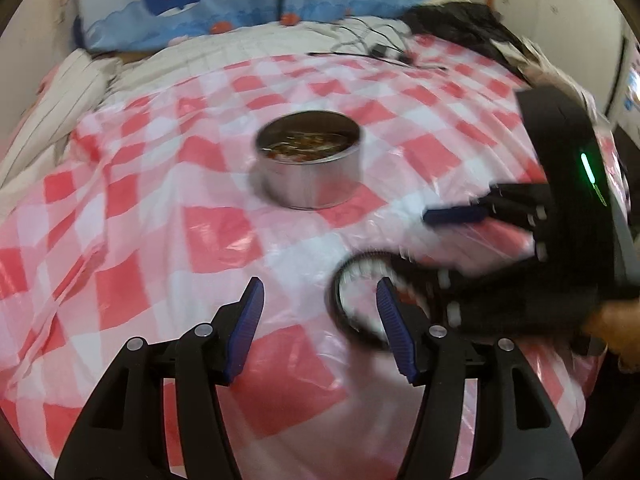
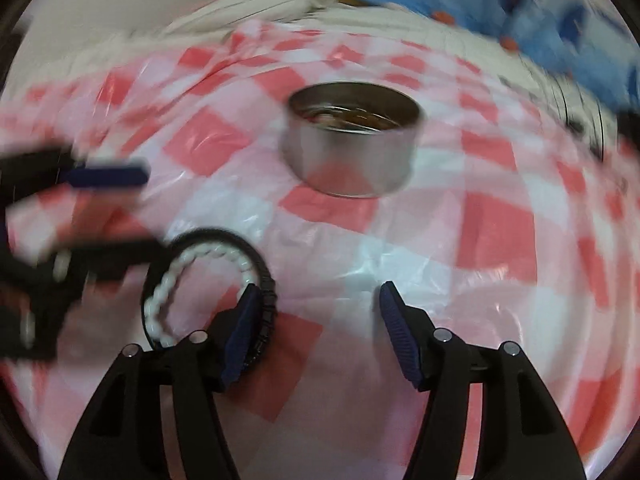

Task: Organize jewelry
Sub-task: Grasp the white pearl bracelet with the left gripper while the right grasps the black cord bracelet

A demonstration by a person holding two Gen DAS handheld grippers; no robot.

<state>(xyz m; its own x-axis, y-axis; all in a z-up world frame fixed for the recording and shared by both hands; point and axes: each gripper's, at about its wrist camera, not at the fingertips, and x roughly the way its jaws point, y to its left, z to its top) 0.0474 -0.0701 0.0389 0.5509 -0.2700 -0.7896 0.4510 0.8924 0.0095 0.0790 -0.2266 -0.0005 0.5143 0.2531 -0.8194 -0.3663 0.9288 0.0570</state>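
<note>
Big picture first: a bed under a red-and-white checked sheet, with a whale-print pillow far beyond the jaws and a dark bundle of cloth with thin cables beyond and right of the left pair.

Straight ahead of both sets of jaws sits a round metal tin, upright, lid off, with a tangle of jewelry inside that is too blurred to name.

Left gripper: jaws apart, nothing between the pads, only checked sheet. Just at its right finger lies the bracelet ring, a black band with a white beaded strand inside it, flat on the sheet.

Right gripper: jaws apart as well, empty gap between them. The same ring lies outside them, against the outer side of its left finger, which covers part of the band. Whether that finger touches it I cannot tell.

Each gripper shows blurred in the other's view, crowding in over the ring from the side. A hand shows at the right edge of the left view.
</note>
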